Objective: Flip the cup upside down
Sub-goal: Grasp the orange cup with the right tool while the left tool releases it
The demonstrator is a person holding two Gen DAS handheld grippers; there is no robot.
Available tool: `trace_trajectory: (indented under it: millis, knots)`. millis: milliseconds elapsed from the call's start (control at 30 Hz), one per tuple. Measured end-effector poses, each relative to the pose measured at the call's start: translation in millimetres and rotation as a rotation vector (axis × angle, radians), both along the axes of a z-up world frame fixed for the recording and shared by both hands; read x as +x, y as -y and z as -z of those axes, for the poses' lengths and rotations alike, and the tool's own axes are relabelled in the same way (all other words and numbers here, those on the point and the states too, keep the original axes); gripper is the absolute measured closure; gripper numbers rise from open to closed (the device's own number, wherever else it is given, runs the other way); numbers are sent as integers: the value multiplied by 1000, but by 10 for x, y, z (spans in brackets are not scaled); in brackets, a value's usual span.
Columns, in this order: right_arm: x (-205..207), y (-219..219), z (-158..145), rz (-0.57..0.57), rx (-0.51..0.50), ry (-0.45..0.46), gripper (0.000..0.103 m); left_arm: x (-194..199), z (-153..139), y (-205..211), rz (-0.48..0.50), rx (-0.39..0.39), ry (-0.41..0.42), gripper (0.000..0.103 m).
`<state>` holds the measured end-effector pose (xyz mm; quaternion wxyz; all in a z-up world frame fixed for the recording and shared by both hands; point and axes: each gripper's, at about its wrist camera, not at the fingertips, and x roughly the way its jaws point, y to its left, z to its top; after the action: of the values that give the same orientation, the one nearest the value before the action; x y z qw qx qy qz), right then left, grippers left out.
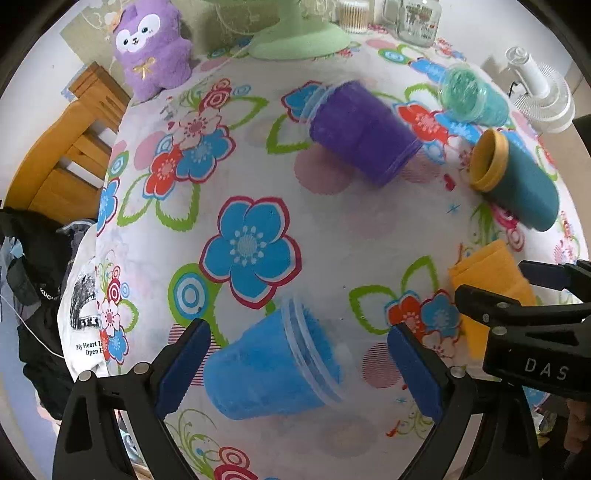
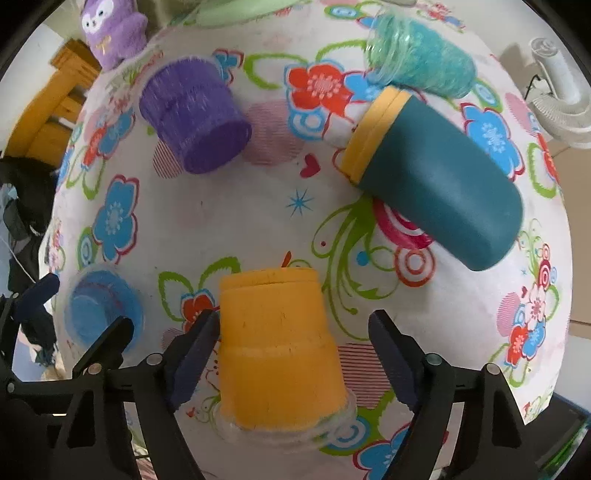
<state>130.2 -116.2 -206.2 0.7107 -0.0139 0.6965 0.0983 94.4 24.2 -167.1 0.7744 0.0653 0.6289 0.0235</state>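
A blue cup (image 1: 273, 365) lies on its side between the fingers of my open left gripper (image 1: 299, 369), not gripped; it also shows in the right wrist view (image 2: 105, 306). An orange cup (image 2: 275, 350) stands upside down on a clear rim between the fingers of my open right gripper (image 2: 291, 358); its side shows in the left wrist view (image 1: 487, 288). A purple cup (image 1: 362, 129) (image 2: 194, 122), a teal-green glitter cup (image 1: 472, 96) (image 2: 421, 62) and a dark teal cup with a yellow rim (image 1: 517, 177) (image 2: 439, 173) lie on their sides farther back.
The floral tablecloth (image 1: 243, 206) covers the table. A purple plush toy (image 1: 151, 48), a green fan base (image 1: 299, 40) and glass jars (image 1: 417, 18) stand at the back. A white fan (image 1: 543, 96) is at the right. A wooden chair (image 1: 70, 155) stands left.
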Motion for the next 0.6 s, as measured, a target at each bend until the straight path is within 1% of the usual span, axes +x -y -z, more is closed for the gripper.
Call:
trace_trajectory:
  millis: [100, 167, 300, 333, 367, 600]
  knots:
    - [10, -32, 102, -13, 4, -33, 22, 13, 85, 41, 11, 25, -15, 5]
    - [9, -42, 166, -11, 10, -57, 24, 20, 124, 69, 22, 28, -20, 5]
    - [-2, -116, 176, -49, -30, -25, 29, 46, 196, 105, 32, 33, -32, 5]
    - [-5, -144, 177, -57, -40, -17, 33, 53, 210, 105, 33, 30, -35, 5]
    - [-11, -164, 175, -62, -52, -8, 39, 57, 224, 106, 34, 27, -39, 5]
    - [-4, -310, 133, -76, -31, 5, 40, 50, 219, 110, 32, 15, -40, 5]
